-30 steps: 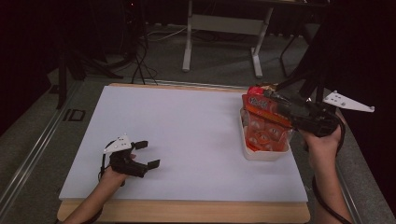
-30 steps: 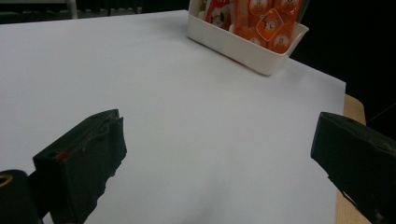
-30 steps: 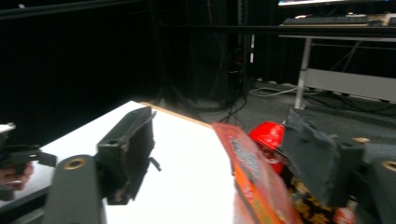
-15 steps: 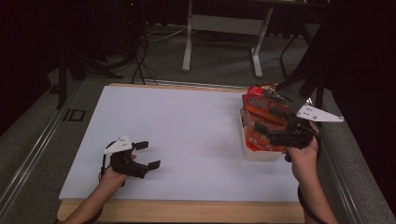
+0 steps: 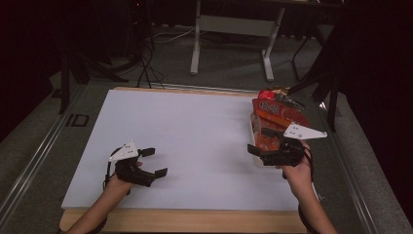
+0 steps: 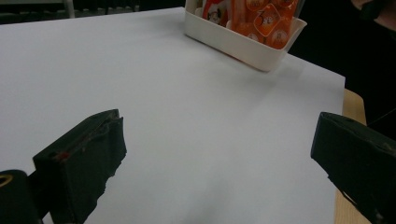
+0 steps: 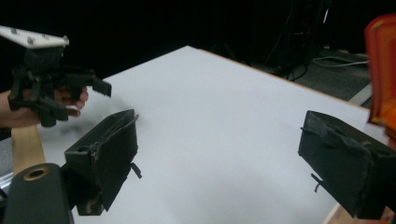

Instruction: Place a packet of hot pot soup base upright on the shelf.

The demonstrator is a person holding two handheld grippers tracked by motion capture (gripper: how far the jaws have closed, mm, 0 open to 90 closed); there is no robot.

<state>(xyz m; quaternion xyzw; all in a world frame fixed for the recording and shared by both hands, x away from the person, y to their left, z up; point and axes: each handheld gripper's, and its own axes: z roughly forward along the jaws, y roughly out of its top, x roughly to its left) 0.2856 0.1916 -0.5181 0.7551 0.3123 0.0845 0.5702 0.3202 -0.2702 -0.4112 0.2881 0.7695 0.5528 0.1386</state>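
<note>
A white bin [image 5: 255,157] at the table's right edge holds several red and orange snack packets [image 5: 275,114]. In the left gripper view, the bin [image 6: 243,44] and its packets [image 6: 264,18] lie far ahead. My right gripper [image 5: 259,140] hovers at the bin's near left corner and points left over the sheet. Its jaws have just been opening, they stand open, and nothing is between them [image 7: 224,154]. A red packet [image 7: 383,70] shows at that view's right edge. My left gripper [image 5: 156,162] rests low at the front left, open and empty [image 6: 219,154].
A white sheet [image 5: 195,126] covers the wooden table top, whose bare edge [image 5: 195,219] runs along the front. Beyond the table, a metal stand [image 5: 231,24] and cables [image 5: 146,53] sit on the dark floor. The left gripper [image 7: 74,100] appears far off in the right gripper view.
The right hand has come down from above the packets toward the near left corner of the bin. The left hand has stayed where it was.
</note>
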